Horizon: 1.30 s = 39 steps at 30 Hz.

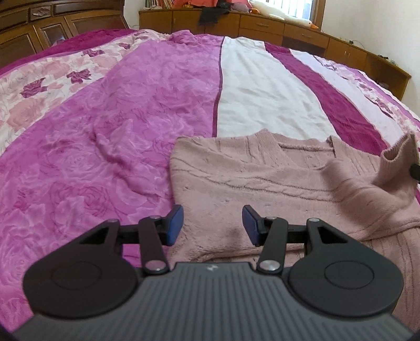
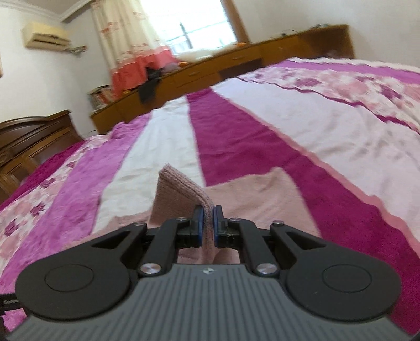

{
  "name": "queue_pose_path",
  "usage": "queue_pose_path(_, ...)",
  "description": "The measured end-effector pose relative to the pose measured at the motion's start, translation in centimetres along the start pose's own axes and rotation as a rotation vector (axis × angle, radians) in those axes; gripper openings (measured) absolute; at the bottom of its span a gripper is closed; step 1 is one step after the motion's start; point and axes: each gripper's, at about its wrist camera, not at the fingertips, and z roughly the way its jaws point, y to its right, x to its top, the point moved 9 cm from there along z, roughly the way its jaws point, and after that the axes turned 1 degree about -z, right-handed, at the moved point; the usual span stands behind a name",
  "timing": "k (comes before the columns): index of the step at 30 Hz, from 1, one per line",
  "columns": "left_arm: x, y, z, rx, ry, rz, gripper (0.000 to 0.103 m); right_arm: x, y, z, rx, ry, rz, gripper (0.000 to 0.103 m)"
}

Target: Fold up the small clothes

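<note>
A dusty-pink knitted sweater (image 1: 236,178) lies flat on the bed, neckline away from me. My left gripper (image 1: 212,223) is open and empty, hovering over the sweater's near left part. My right gripper (image 2: 207,225) is shut on the ribbed cuff of the sweater's sleeve (image 2: 183,194) and holds it lifted above the body. In the left wrist view that raised sleeve cuff (image 1: 399,154) stands up at the far right, with the right gripper's black tip (image 1: 416,170) at the frame edge.
The bed cover (image 1: 131,118) has magenta, white and floral stripes with wrinkles to the left of the sweater. A low wooden cabinet (image 1: 262,23) with clothes and a plush toy runs along the far side; a dark headboard (image 2: 29,136) stands at the left.
</note>
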Motion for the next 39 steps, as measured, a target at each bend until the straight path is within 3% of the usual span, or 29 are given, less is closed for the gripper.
queue_pose_path(9, -0.5, 0.4, 1.2, 0.037, -0.017, 0.036, 0.051, -3.1, 5.3, 2.3, -0.06, -0.124, 0.125, 0.009)
queue_pose_path(14, -0.4, 0.6, 1.2, 0.046, -0.018, 0.045, 0.051, -3.2, 5.0, 1.5, -0.04, -0.158, 0.086, 0.016)
queue_pose_path(21, 0.1, 1.5, 0.9, 0.019, -0.004, 0.059, 0.051, -1.1, 5.1, -0.7, -0.051, -0.117, 0.031, 0.035)
queue_pose_path(32, -0.5, 2.1, 1.8, 0.03, -0.015, 0.072, 0.051, -0.4, 8.0, 1.9, -0.151, -0.127, 0.065, 0.037)
queue_pose_path(35, -0.5, 2.1, 1.8, 0.03, -0.016, 0.07, 0.051, -0.4, 8.4, 2.6, -0.149, -0.137, 0.089, 0.036)
queue_pose_path(37, -0.6, 2.1, 2.0, 0.031, -0.017, 0.068, 0.051, 0.2, 8.3, 2.1, -0.142, -0.093, 0.097, 0.016)
queue_pose_path(39, -0.6, 2.1, 2.0, 0.033, -0.017, 0.07, 0.051, 1.0, 8.0, 0.8, -0.131, -0.036, 0.073, 0.011)
